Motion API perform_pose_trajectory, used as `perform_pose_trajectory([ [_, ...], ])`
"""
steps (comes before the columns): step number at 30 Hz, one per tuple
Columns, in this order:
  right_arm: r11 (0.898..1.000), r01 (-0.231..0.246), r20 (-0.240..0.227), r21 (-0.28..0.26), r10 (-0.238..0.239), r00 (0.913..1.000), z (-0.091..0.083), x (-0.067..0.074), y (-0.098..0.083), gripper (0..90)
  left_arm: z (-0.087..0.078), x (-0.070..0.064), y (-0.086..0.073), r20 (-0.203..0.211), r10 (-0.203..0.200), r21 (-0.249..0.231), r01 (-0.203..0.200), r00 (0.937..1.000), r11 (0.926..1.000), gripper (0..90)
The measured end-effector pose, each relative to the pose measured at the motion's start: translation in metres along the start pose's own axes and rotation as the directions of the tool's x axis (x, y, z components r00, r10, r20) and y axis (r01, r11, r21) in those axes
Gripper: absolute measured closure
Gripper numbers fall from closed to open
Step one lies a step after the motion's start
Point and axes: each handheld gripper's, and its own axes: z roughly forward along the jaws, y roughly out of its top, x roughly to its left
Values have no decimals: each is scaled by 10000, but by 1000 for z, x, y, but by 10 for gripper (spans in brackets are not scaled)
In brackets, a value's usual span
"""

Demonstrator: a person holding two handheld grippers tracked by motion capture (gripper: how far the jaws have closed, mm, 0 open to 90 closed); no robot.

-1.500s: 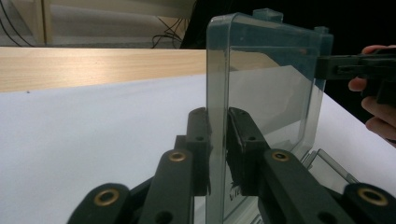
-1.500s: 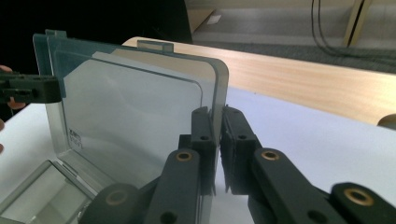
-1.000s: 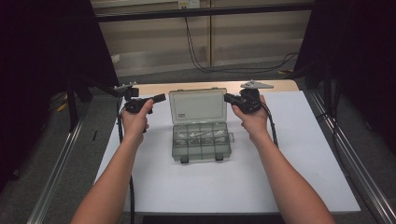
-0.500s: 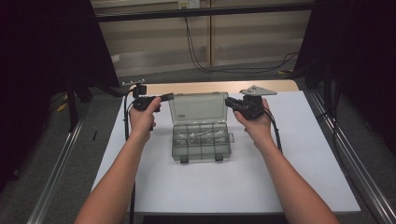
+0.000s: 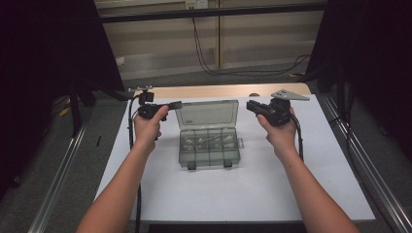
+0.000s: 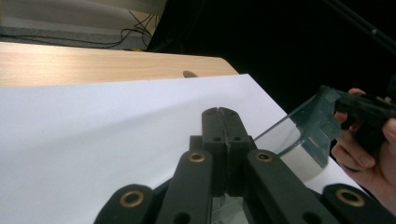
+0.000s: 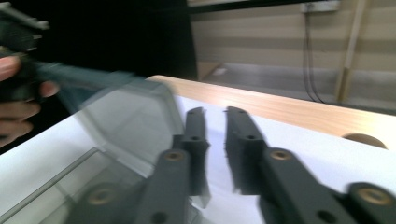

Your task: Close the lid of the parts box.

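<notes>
A clear plastic compartment box (image 5: 209, 148) sits mid-table with its lid (image 5: 208, 114) standing upright and small parts in the trays. My left gripper (image 5: 176, 104) is shut with nothing in it, and its tip is at the lid's top left corner. In the left gripper view the jaws (image 6: 219, 112) meet, with the lid (image 6: 299, 135) just to their right. My right gripper (image 5: 249, 105) hangs a little off the lid's right edge. Its jaws (image 7: 215, 112) have just been closing and stand a narrow gap apart with nothing between them; the lid (image 7: 130, 116) lies to their left.
A white sheet (image 5: 243, 194) covers the table, with a wooden strip (image 5: 218, 91) along the far edge and a hole (image 6: 189, 73) in it. Metal rails (image 5: 359, 160) run down both sides. Black curtains stand at left and right.
My right gripper has drawn back to the right, off the lid's right corner. My left gripper has edged right to the lid's left corner. The lid stays upright.
</notes>
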Motion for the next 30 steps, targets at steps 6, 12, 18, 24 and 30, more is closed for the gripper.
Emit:
perform_pose_trajectory([
  [6, 9993, -141, 483, 336, 125, 9988, 14, 9, 4, 900, -2, -6, -4, -79, 257, 46, -256, 9996, 9997, 900],
  [12, 9990, -8, 231, 452, -3, 9997, 18, 21, 3, 900, -5, -14, -9, -30, 564, 100, -564, 9984, 9984, 900],
  [18, 9994, -29, -14, 341, 29, 10000, 13, 27, 2, 900, -8, -24, -13, 114, 738, 1, -738, 9972, 9973, 900],
  [24, 9996, 34, -182, 283, -29, 9998, 6, 34, -6, 900, -13, -33, -23, -15, 1002, 37, -1001, 9950, 9950, 900],
  [30, 9989, 310, -407, 347, -296, 9987, 0, 39, -15, 900, -18, -44, -34, -3, 1515, 69, -1515, 9885, 9884, 900],
])
